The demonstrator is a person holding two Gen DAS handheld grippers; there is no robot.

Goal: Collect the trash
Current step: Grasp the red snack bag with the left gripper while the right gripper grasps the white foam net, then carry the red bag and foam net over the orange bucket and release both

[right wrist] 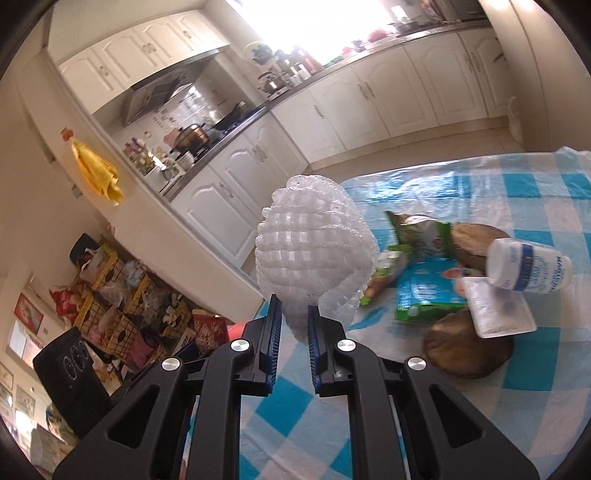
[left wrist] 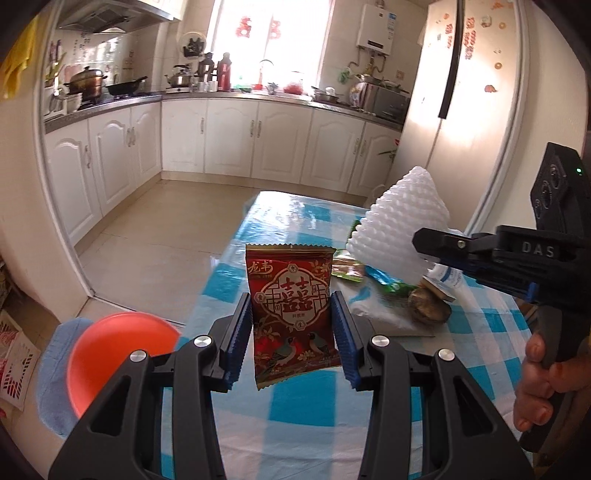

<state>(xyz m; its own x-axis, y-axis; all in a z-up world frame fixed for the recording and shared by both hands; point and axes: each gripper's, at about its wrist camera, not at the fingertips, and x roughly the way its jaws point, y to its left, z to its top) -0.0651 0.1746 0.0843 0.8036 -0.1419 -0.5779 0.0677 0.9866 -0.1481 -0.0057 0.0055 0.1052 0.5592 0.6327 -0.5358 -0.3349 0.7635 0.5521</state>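
One red snack packet, one foam net, two brown shells, one white bottle, one orange bowl.

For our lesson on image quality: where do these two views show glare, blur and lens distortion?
Left wrist view: window blown out, glare on the fridge, door frames bowed by the fisheye. Right wrist view: window overexposed, green wrappers smeared by blur, foam net fairly sharp.

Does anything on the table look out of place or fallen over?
Yes. The white bottle lies on its side, leaning on a small white tray, amid green wrappers and brown shells heaped on the checked tablecloth.
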